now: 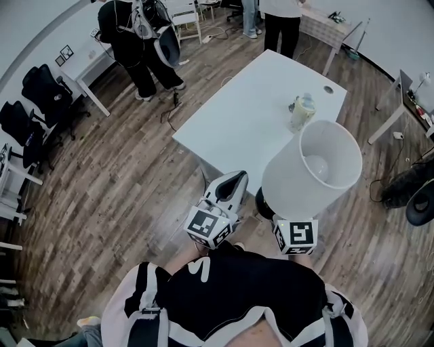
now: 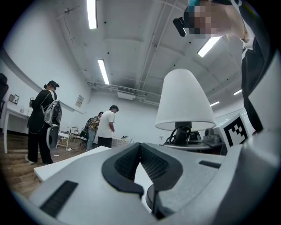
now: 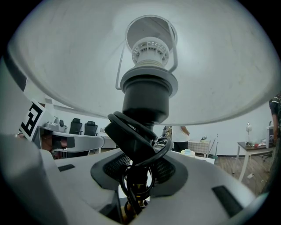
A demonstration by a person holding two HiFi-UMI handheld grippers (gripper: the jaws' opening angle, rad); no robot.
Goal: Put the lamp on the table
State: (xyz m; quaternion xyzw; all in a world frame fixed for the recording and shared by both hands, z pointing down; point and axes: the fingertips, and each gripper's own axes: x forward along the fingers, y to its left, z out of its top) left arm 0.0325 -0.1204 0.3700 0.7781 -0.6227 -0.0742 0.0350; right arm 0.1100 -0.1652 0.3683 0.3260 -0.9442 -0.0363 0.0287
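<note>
The lamp (image 1: 319,169) has a white cone shade with a bulb inside and a dark stem wrapped in black cord. My right gripper (image 1: 274,213) is shut on that stem below the shade and holds the lamp upright in the air, just short of the near corner of the white table (image 1: 244,115). In the right gripper view the stem and cord (image 3: 138,176) sit between the pads of the right gripper (image 3: 139,169), with the shade (image 3: 210,66) filling the top. My left gripper (image 1: 234,179) hangs beside it, shut and empty. In its own view the left gripper (image 2: 140,147) points over the table (image 2: 66,163), with the lamp (image 2: 184,101) to the right.
A plastic bottle (image 1: 303,110) stands on the far right part of the table. People stand beyond the table (image 1: 281,20) and at the upper left (image 1: 139,47). Office chairs (image 1: 41,88) and desks line the left wall. Dark objects (image 1: 413,193) lie on the floor at right.
</note>
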